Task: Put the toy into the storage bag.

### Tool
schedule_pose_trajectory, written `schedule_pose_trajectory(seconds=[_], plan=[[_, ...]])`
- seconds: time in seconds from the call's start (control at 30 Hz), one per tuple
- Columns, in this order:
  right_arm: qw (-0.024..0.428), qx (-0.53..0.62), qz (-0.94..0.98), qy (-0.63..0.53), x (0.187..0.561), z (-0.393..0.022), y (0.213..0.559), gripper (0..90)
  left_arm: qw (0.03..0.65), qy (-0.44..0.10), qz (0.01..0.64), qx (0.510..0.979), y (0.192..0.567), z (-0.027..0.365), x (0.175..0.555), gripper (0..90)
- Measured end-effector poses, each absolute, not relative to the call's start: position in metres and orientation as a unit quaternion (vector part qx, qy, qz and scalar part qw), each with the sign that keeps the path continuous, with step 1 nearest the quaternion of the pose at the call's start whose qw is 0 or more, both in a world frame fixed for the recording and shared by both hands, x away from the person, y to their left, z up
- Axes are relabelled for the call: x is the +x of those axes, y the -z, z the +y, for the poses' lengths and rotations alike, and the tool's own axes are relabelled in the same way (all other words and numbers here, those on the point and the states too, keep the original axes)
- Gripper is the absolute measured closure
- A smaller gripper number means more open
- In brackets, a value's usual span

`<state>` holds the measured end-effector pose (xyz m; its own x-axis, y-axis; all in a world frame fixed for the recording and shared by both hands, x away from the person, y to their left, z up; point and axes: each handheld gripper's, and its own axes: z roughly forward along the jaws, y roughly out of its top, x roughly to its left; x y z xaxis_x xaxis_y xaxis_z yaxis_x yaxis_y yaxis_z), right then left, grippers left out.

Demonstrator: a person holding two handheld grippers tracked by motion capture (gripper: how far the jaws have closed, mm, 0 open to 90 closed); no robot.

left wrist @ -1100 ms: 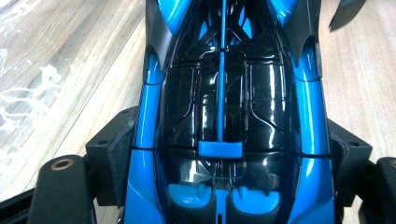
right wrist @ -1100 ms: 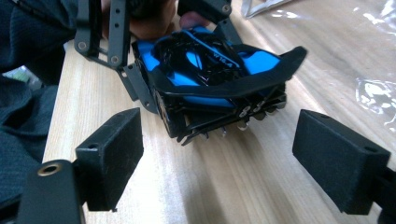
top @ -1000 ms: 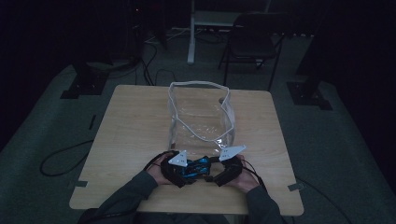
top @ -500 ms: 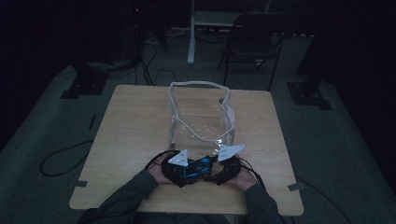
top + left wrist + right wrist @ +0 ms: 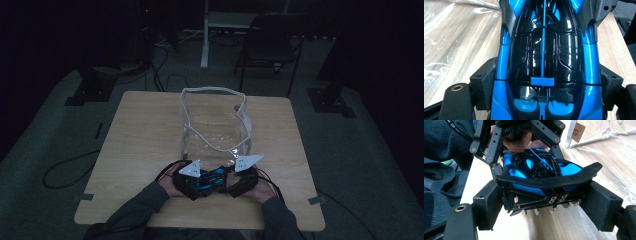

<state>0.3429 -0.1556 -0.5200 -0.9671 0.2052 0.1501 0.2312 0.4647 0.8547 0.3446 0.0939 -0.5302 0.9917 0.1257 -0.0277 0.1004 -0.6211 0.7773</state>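
A: Where does the toy car point(image 5: 212, 178) sit relative to the two claws?

B: Right between them. The left gripper point(image 5: 196, 184) has it from one end, the right gripper point(image 5: 234, 183) from the other, low over the near edge of the table point(image 5: 140, 145), just in front of the clear plastic bag point(image 5: 214, 125).

A: Is the left one clamped on it?

B: Yes. In the left gripper view the car point(image 5: 544, 60) runs straight out between the black jaws, and both pads press its blue flanks.

A: And the right?

B: Its jaws have just been closing, with the car's tail point(image 5: 546, 182) between them. In the right gripper view the pads bracket the rear wing and lie against its ends, so it grips too.

A: What does the car look like?

B: Glossy blue body, black cockpit glass with a thin blue stripe down the middle, a black rear wing, and small exhaust tips beneath it. Beyond it in the right gripper view sits the left gripper point(image 5: 524, 145), a hand behind it.
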Motion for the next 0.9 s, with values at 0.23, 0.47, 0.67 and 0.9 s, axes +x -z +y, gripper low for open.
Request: schedule_pose_trajectory(seconds=[0.23,0.47,0.67,0.9], plan=[[-0.007,-0.129,-0.86,0.495,0.339,-0.152,0.51,23.4,0.443,-0.002,0.068,0.894,0.53,0.096,0.347,21.9],[-0.018,-0.124,-0.855,0.502,0.334,-0.153,0.502,23.4,0.459,0.0,0.069,0.886,0.526,0.097,0.345,21.7],[-0.01,-0.118,-0.852,0.51,0.334,-0.155,0.498,24.2,0.467,0.013,0.071,0.881,0.526,0.098,0.346,20.6],[-0.015,-0.117,-0.857,0.502,0.332,-0.152,0.497,26.0,0.454,0.008,0.077,0.888,0.531,0.095,0.346,19.0]])
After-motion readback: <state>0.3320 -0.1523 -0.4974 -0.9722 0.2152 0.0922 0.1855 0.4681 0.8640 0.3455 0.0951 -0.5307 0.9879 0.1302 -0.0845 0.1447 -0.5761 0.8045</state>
